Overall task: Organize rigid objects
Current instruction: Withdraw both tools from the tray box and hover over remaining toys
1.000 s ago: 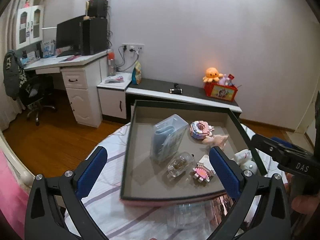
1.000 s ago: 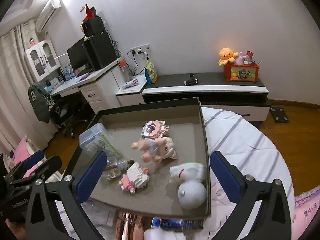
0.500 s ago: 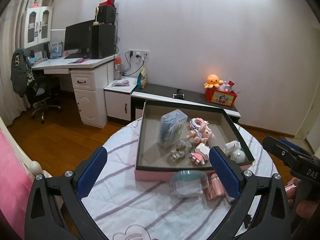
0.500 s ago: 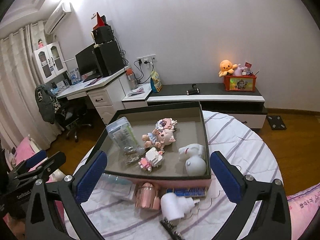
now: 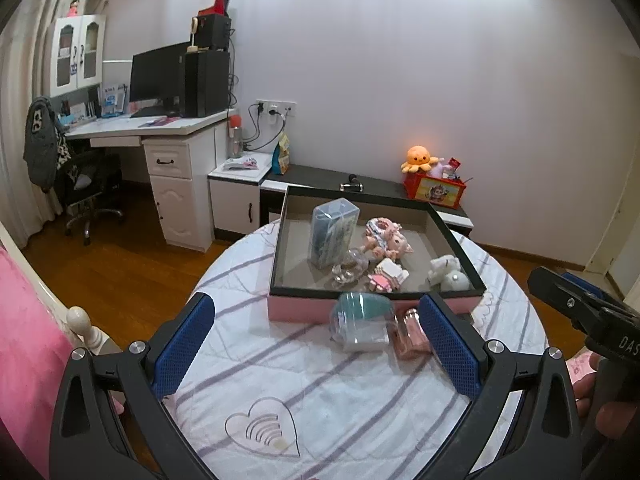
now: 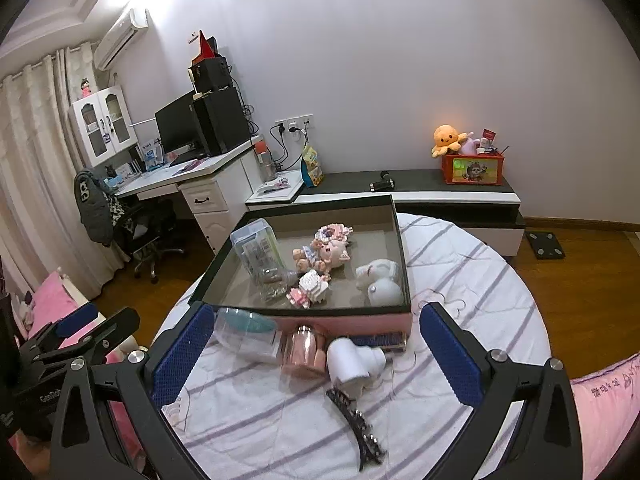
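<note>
open left gripper (image 5: 320,344), toys in box (image 5: 276,256)

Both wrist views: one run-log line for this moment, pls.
left gripper: open, empty | right gripper: open, empty | box: holds toys | outside box: rose-gold jar, white plug, black hair clip

Two matching rigs here: the left gripper (image 5: 320,344) has black triangular-cutout frames, blue mesh-textured pads (image 5: 184,346) on each finger and silver round-head screws at the joints. The right gripper (image 6: 316,350) is built the same, black frame, blue pads (image 6: 448,354), shiny screws. Seen from the left camera, its black body carries white letters "DAS". A person's hand (image 5: 600,396) shows beside it, fingers only, no sleeve visible.
</note>
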The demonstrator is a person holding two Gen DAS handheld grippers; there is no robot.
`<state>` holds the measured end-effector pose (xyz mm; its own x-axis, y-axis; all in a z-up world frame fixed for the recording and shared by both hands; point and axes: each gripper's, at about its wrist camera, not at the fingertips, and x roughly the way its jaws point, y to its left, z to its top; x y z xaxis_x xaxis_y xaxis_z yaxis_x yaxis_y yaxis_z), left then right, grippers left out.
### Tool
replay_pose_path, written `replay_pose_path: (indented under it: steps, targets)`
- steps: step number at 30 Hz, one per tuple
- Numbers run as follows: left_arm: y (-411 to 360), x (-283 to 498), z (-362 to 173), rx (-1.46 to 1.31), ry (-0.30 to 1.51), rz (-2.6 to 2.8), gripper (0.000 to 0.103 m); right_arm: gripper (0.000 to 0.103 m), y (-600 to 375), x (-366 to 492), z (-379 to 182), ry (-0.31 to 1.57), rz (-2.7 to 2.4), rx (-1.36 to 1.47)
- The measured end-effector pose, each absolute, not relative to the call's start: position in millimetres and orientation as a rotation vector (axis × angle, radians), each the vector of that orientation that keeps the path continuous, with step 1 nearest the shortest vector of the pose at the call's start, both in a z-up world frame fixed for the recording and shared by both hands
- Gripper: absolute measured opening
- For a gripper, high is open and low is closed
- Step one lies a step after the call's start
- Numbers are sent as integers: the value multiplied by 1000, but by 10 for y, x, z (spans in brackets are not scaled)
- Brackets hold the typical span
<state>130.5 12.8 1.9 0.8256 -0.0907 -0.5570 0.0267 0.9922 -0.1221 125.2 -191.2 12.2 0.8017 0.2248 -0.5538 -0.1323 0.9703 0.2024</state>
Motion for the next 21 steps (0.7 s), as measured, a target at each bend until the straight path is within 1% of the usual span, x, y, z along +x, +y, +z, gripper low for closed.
replay_pose_path:
  steps: [21]
  targets:
    - [20,859,-1,-99,599,-80,103,103,-1967,782,123,605,186,163]
